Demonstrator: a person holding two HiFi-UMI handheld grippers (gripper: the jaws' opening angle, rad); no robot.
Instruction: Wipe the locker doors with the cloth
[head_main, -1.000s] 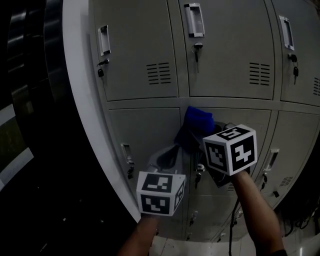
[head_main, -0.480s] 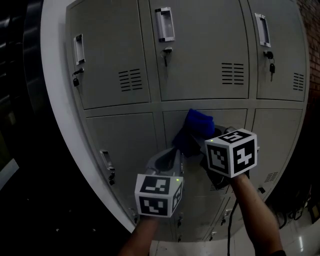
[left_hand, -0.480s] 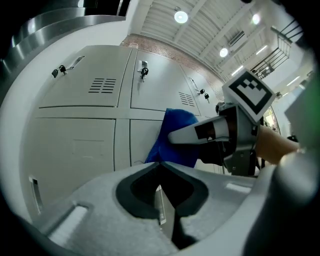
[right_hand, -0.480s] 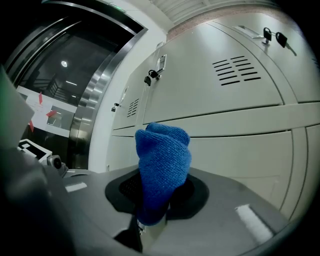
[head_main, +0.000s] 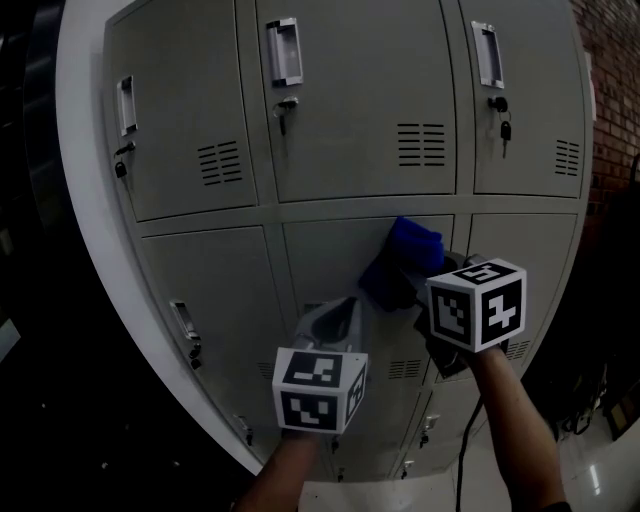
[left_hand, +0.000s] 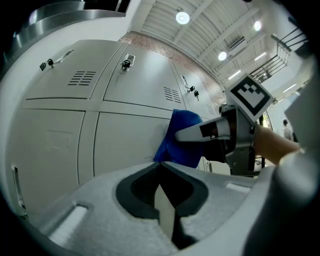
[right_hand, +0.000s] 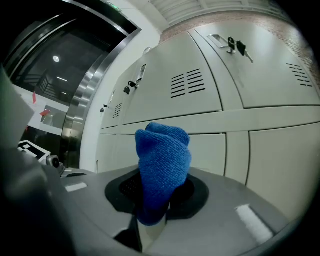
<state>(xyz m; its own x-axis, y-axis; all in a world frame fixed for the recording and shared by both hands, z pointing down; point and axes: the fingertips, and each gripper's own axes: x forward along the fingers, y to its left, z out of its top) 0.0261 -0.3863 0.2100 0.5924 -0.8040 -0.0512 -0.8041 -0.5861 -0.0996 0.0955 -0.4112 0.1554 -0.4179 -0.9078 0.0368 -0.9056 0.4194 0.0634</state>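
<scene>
A bank of grey locker doors (head_main: 350, 110) fills the head view. My right gripper (head_main: 420, 285) is shut on a blue cloth (head_main: 408, 256), which bunches up from the jaws (right_hand: 162, 165) and lies against the middle lower door (head_main: 340, 260) just under the horizontal seam. My left gripper (head_main: 338, 318) hangs lower and to the left, jaws shut with nothing in them (left_hand: 165, 200), a little off the same door. In the left gripper view the blue cloth (left_hand: 182, 137) and the right gripper (left_hand: 215, 132) show ahead.
Door handles (head_main: 282, 50) with keys (head_main: 283, 105) and vent slots (head_main: 420, 145) stud the upper doors. A white curved side panel (head_main: 90, 230) bounds the lockers at left, with dark floor beyond. A brick wall (head_main: 612, 60) stands at right.
The view has swung so the lockers slid left in the frame. The right gripper with the cloth shifted slightly right along the door; the left gripper barely moved.
</scene>
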